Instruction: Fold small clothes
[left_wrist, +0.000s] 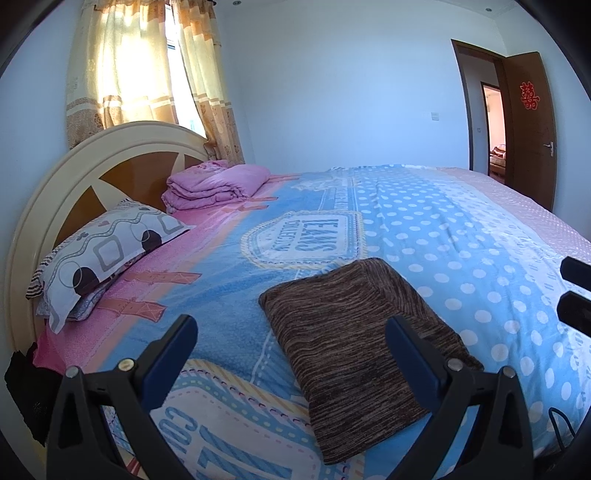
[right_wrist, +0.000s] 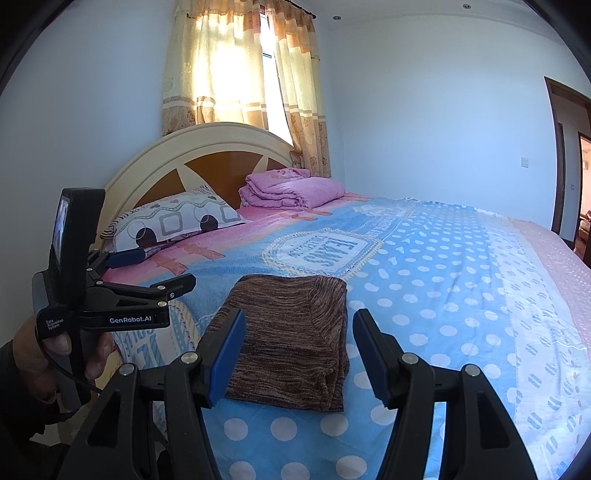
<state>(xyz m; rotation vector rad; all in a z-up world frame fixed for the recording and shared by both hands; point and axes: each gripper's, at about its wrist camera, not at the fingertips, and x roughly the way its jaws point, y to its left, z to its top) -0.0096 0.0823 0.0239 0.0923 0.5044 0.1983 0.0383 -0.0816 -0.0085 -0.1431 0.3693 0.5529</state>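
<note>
The brown knit garment (right_wrist: 291, 339) is lying folded into a compact rectangle on the bed (right_wrist: 461, 295), at 12 o'clock from the right gripper (right_wrist: 299, 350). Both it and the left gripper (left_wrist: 291, 354) are hovering spread wide, gripping nothing; folding looks finished.

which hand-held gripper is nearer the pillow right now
Left. The left hand-held gripper hangs open at the bed's edge, just below the pillow. The right hand-held gripper, also open, sits farther along the bed, over the folded brown garment.
</note>
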